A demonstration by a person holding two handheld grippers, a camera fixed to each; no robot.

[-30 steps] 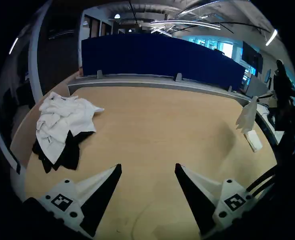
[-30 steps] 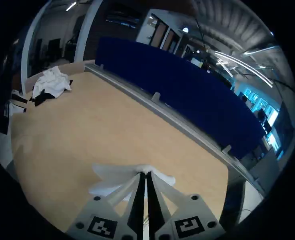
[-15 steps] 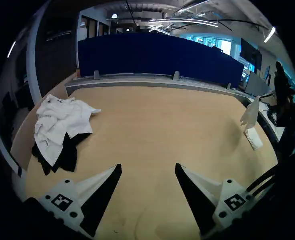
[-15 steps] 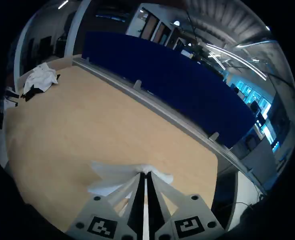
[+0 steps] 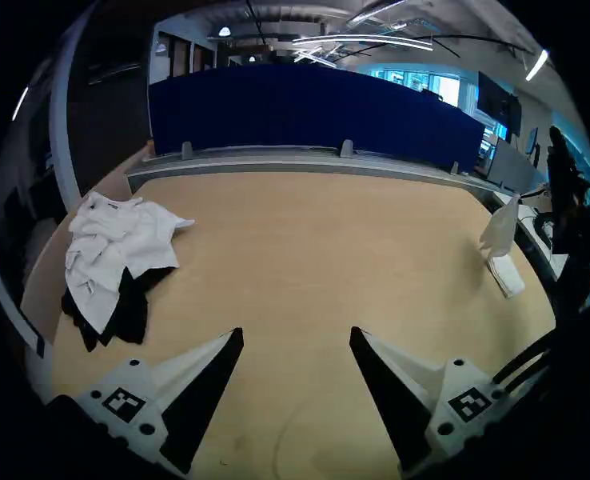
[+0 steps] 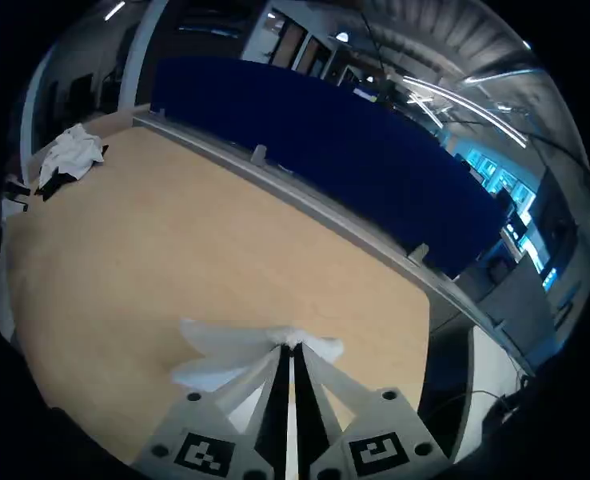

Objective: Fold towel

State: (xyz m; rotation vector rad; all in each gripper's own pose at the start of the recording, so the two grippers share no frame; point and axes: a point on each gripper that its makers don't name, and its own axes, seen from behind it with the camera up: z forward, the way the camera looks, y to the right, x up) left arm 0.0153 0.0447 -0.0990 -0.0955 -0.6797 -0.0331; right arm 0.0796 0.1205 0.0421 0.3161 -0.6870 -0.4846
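Here the towel (image 5: 500, 230) hangs long-axis vertical from the right hand-held gripper (image 6: 293, 346).

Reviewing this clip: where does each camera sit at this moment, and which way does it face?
Left gripper view: rides the left gripper, low over the wooden table, facing the blue partition; its own two fingers show at the bottom, spread open.
Right gripper view: rides the right gripper, looking slantwise across the table along the partition; its own fingers are closed on a white towel.
Shared: the table, the partition and the white-and-black cloth pile.
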